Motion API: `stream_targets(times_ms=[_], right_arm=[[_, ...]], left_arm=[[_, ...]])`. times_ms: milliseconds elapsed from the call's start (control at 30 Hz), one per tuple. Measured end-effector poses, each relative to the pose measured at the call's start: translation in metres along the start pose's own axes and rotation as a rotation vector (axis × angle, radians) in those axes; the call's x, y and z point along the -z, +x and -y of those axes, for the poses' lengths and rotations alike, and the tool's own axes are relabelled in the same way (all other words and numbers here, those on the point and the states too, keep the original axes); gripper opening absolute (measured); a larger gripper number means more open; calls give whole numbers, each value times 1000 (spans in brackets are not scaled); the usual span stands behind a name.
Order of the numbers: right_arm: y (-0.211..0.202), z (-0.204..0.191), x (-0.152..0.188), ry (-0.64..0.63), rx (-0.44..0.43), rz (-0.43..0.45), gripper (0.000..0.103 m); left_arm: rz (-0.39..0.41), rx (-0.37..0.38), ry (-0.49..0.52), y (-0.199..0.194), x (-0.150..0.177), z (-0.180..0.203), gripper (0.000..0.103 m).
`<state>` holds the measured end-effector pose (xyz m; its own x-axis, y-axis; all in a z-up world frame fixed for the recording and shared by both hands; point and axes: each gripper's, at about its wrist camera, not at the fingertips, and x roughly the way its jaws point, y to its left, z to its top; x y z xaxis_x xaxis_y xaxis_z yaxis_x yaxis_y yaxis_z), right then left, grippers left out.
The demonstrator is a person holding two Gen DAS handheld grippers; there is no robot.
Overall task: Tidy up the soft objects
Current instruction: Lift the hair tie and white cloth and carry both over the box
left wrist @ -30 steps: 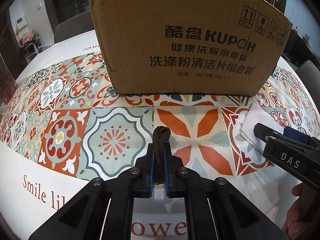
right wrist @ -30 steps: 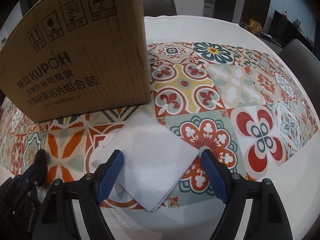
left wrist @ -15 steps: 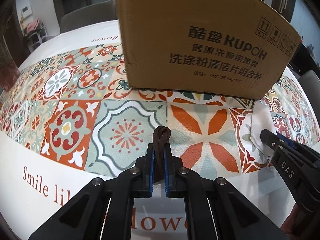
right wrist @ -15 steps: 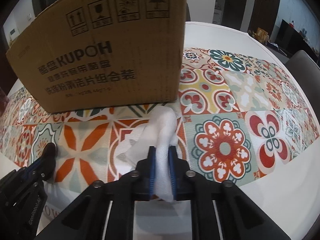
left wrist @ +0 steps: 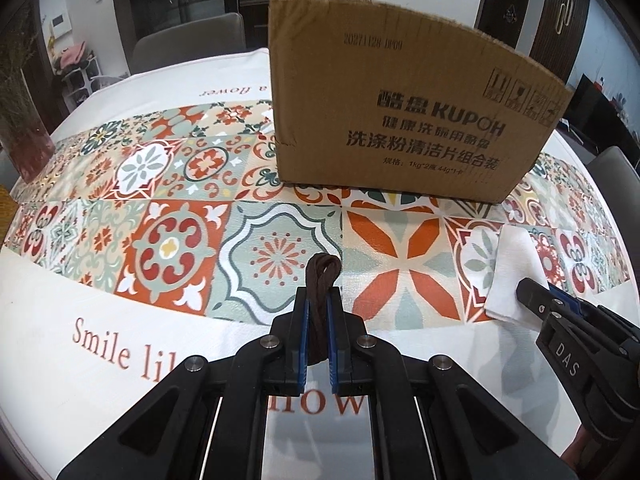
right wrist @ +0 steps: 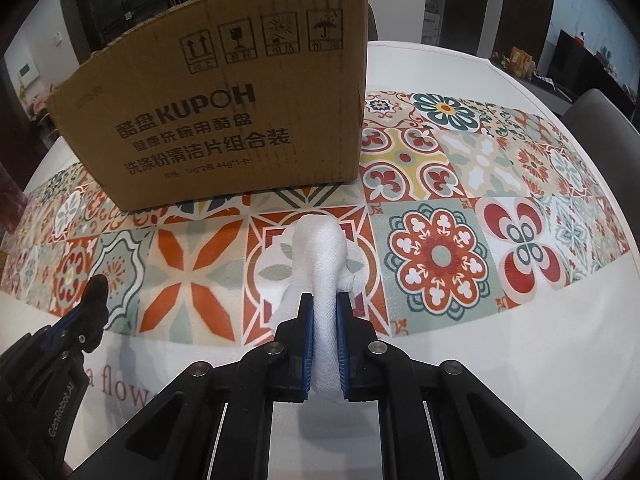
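Note:
My left gripper [left wrist: 319,300] is shut on a dark brown folded cloth strip [left wrist: 320,280] and holds it above the patterned tablecloth. My right gripper [right wrist: 324,304] is shut on a white cloth [right wrist: 320,256], bunched up between the jaws and lifted off the table. The white cloth [left wrist: 512,272] and the right gripper [left wrist: 536,292] also show at the right of the left wrist view. The left gripper [right wrist: 94,292] shows at the lower left of the right wrist view. A brown cardboard box [left wrist: 400,120] with KUPOH print stands behind both; its inside is hidden.
The box [right wrist: 224,120] stands upright on a round table with a tiled-pattern cloth [right wrist: 440,256]. Grey chairs [left wrist: 188,40] stand around the far side. A dark red vase [left wrist: 24,148] is at the far left edge.
My right gripper closed on the white cloth and lifted it bunched. Both grippers pulled back and rose, so the box looks smaller and farther.

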<state>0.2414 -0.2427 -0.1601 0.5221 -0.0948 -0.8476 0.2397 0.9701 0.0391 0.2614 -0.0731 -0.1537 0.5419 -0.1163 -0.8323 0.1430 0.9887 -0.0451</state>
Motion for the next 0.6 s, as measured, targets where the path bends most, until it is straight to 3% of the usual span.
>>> stream_targets(times_ms=[600], right_arm=[[-80,-2,-1,-22,-5,124,12]], left_arm=[[115,17,-5,-66,1,-4,9]])
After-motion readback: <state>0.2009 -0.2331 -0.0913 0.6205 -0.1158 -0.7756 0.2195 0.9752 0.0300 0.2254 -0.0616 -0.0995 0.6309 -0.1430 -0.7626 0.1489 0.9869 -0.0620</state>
